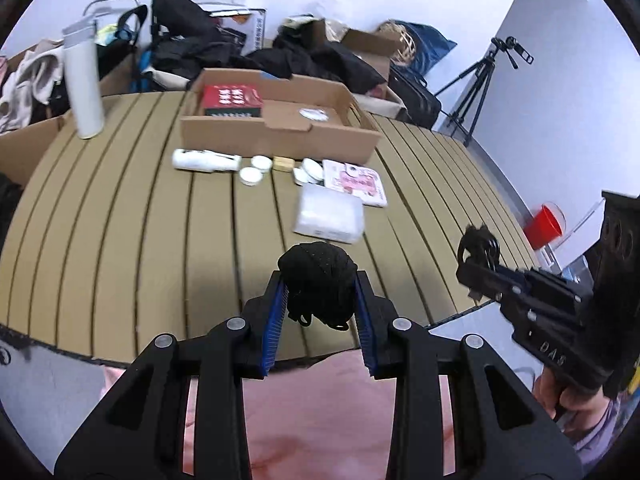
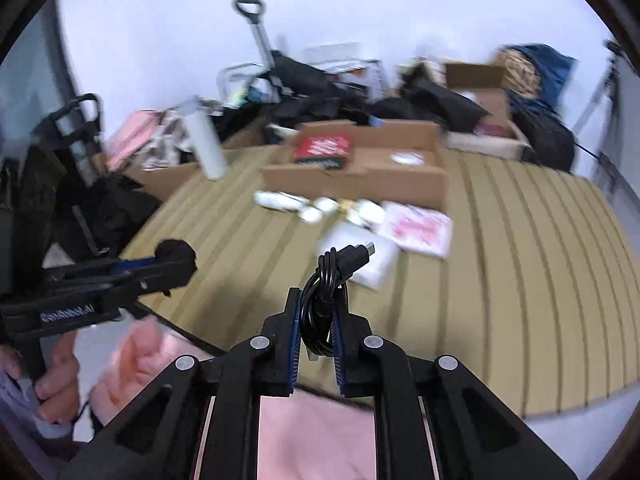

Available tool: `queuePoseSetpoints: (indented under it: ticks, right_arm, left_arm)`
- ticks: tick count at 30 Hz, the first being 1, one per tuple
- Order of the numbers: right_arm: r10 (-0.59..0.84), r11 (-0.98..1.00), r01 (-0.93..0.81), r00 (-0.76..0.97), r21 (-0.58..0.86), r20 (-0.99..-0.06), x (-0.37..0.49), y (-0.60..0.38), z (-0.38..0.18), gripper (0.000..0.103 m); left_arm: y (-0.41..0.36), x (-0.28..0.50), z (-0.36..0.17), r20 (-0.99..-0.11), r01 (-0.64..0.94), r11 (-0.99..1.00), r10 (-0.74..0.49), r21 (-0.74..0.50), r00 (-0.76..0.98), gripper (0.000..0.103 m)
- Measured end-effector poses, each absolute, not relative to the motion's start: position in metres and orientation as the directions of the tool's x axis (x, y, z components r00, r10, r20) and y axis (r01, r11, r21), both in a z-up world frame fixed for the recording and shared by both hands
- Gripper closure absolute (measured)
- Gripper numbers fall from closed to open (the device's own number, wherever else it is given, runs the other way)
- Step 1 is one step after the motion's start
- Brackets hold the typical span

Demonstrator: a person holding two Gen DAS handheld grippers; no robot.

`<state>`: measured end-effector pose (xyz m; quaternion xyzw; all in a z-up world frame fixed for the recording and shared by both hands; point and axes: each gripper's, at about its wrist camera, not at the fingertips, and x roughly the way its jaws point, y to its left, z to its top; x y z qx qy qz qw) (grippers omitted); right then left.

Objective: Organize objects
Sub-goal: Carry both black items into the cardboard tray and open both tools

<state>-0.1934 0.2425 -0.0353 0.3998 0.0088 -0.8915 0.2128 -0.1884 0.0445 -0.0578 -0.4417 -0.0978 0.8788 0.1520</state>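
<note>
My left gripper [image 1: 319, 280] is shut on a black fabric bundle [image 1: 318, 276], held above the near edge of the slatted table [image 1: 120, 220]. My right gripper [image 2: 318, 300] is shut on a coiled black cable [image 2: 324, 304] whose plug [image 2: 358, 254] sticks out forward. In the left wrist view the right gripper [image 1: 476, 260] shows at the right with the cable [image 1: 478, 242] in its tips. The left gripper [image 2: 180, 258] with its bundle [image 2: 176, 250] appears at the left of the right wrist view. Farther back stands an open cardboard box [image 1: 280, 136] holding a red box [image 1: 231, 100] and a white round lid [image 1: 314, 114].
In front of the box lie a white tube [image 1: 204, 160], small white jars [image 1: 256, 170], a pink packet [image 1: 358, 182] and a clear plastic pack [image 1: 330, 214]. A tall white bottle [image 1: 82, 80] stands at the left. Bags, boxes and a tripod [image 1: 480, 80] crowd the back.
</note>
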Motion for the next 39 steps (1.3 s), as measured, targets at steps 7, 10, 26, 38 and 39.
queuePoseSetpoints:
  ticks: [7,10,26,38,39]
  right_arm:
    - [-0.391,-0.904,0.397,-0.624,0.156,-0.677,-0.235,0.258,-0.009,0.088]
    - [-0.404,-0.892,0.432,-0.627,0.134,-0.666,-0.3,0.251,0.02,0.088]
    - [-0.101,-0.936,0.349,-0.39,-0.046,-0.915,-0.647,0.17,-0.113,0.087]
    - [-0.084,-0.928,0.359,-0.463,-0.1,-0.883,-0.602,0.185,-0.02,0.032]
    - [-0.077,-0.925,0.363,-0.462,-0.109,-0.884,-0.594,0.189,-0.009,0.032]
  left_arm:
    - [0.05,-0.263,-0.026,-0.756,-0.239,-0.943,0.328,-0.23,-0.567,0.074]
    - [0.047,-0.344,0.0,-0.74,-0.273,-0.928,0.368,-0.254,-0.563,0.074]
    - [0.057,-0.629,-0.122,-0.887,-0.129,-0.969,0.245,-0.211,-0.391,0.038]
    - [0.001,-0.569,-0.026,-0.88,-0.107,-0.994,0.077,-0.029,-0.469,0.017]
    - [-0.007,-0.551,-0.014,-0.867,-0.125,-0.991,0.1,-0.044,-0.487,0.015]
